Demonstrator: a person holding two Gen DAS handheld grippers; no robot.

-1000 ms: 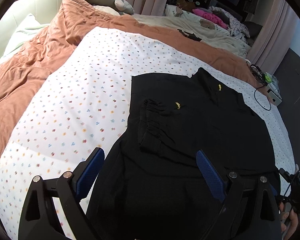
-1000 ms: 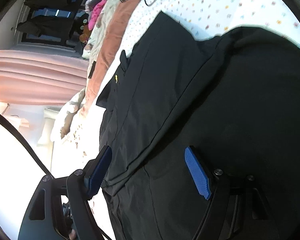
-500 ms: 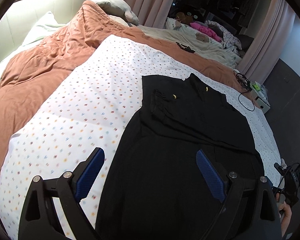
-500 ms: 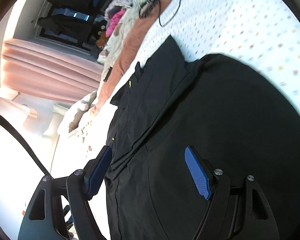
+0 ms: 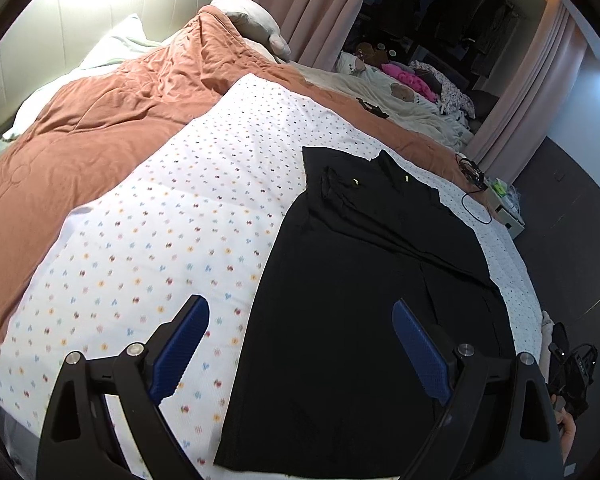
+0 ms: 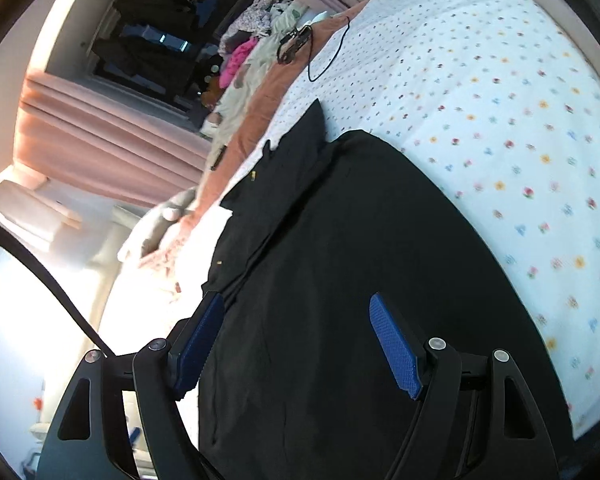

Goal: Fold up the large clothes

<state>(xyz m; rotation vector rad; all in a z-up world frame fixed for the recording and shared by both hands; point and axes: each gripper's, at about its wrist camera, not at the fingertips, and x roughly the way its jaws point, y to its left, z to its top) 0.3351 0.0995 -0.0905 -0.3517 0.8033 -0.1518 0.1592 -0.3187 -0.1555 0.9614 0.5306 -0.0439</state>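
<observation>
1. At the far left of the left wrist view, a pale padded headboard (image 5: 100, 12) and a white pillow (image 5: 116, 46) stood behind a rumpled rust-brown quilt (image 5: 100, 120) with stitched, creased fabric.
2. A white floral-dotted sheet (image 5: 172, 232), softly textured, covered the near part of the bed, lying over the quilt.
3. The left hand-held gripper (image 5: 300, 352) hovered with its jaws wide and nothing between them; its blue ribbed pads (image 5: 180, 344) sat on black angular arms.
4. The black garment (image 5: 360, 300), matte and smooth, lay flat on the dotted sheet right of centre, one sleeve folded inward near its collar, with two tiny yellow marks on it.
5. Beyond it, a pile of clothes (image 5: 412, 80) in pink and cream lay by pink pleated curtains (image 5: 300, 8), and a thin black cable (image 5: 474, 196) looped at the bed's right edge.
6. In the right wrist view, the right hand-held gripper (image 6: 300, 344) also stood wide and empty above the garment (image 6: 360, 260), whose curved edge met the dotted sheet (image 6: 500, 100) on the right.
</observation>
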